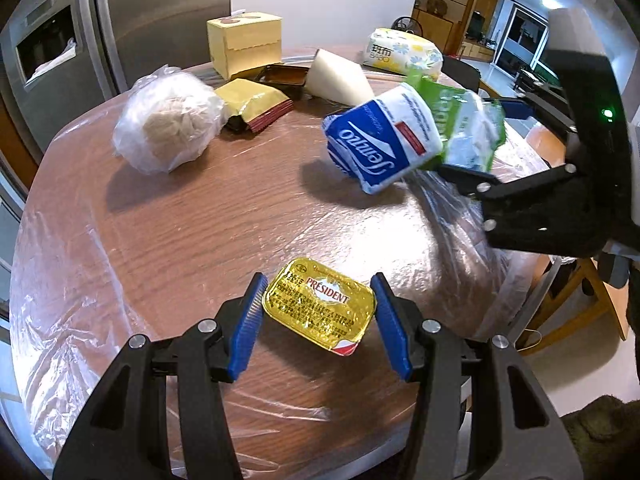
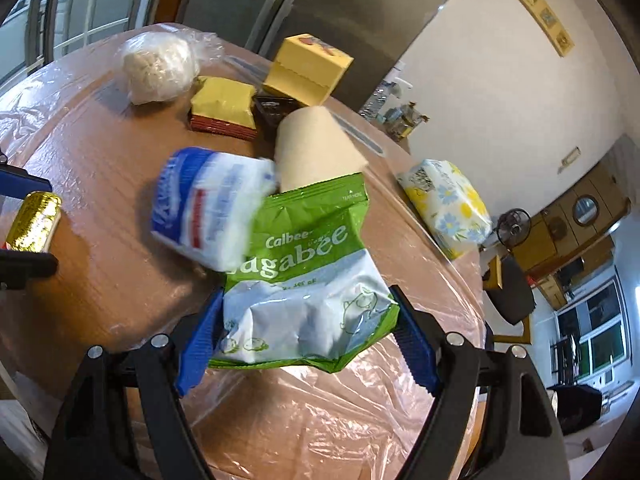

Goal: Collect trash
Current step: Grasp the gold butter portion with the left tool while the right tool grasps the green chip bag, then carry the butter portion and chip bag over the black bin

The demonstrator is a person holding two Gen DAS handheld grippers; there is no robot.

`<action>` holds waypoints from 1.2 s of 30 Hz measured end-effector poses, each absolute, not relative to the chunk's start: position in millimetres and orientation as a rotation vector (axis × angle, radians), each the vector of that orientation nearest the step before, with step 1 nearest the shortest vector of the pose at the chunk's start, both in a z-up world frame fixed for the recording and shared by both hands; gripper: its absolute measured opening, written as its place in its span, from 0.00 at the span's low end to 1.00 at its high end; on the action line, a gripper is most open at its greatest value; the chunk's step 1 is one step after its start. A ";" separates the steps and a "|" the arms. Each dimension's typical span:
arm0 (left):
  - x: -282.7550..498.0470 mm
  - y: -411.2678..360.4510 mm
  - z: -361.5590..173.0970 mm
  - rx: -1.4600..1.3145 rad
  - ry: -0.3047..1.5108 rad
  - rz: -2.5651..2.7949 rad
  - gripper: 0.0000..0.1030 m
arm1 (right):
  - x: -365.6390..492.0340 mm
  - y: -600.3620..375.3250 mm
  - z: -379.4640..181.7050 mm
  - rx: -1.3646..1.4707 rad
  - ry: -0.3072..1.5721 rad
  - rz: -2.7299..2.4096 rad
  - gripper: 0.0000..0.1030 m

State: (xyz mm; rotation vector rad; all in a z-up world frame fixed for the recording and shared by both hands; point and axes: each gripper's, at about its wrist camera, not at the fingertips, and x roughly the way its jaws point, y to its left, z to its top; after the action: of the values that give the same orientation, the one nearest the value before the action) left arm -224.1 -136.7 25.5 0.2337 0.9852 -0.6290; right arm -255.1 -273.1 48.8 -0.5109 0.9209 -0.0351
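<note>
A gold foil butter portion (image 1: 320, 308) sits between the blue pads of my left gripper (image 1: 319, 292), which is shut on it just above the wooden table (image 1: 168, 240). The same butter portion (image 2: 34, 220) shows at the left edge of the right wrist view. My right gripper (image 2: 307, 296) is shut on a green and white snack bag (image 2: 308, 280), a pad on each side. That snack bag (image 1: 468, 128) appears at the right in the left wrist view. A blue and white tissue pack (image 2: 208, 208) (image 1: 380, 140), blurred, lies against the bag's left side; whether it rests on the table is unclear.
Plastic film covers the table. Toward its far side are a clear bag with a beige lump (image 1: 168, 124), a yellow and red pouch (image 1: 256, 106), a dark tray (image 1: 280, 76), a yellow box (image 1: 244, 44), a pale paper cup on its side (image 1: 340, 78) and a floral tissue pack (image 1: 404, 52). A steel fridge (image 1: 60, 40) stands behind.
</note>
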 end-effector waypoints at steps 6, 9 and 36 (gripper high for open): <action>-224.4 -126.1 33.2 0.227 0.966 -0.604 0.53 | -266.9 -281.2 57.6 -0.485 0.906 -0.061 0.75; -225.2 -121.7 37.6 0.227 0.954 -0.593 0.53 | -272.6 -283.3 63.2 -0.474 0.894 -0.075 0.75; -261.7 -105.9 72.4 0.235 0.854 -0.598 0.53 | -334.3 -258.4 116.9 -0.373 0.797 0.021 0.75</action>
State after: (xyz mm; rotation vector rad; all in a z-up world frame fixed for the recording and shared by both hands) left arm -261.7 -105.9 72.4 0.2350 0.8541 -0.5981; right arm -334.3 -258.4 116.9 -0.3726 0.7974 0.0210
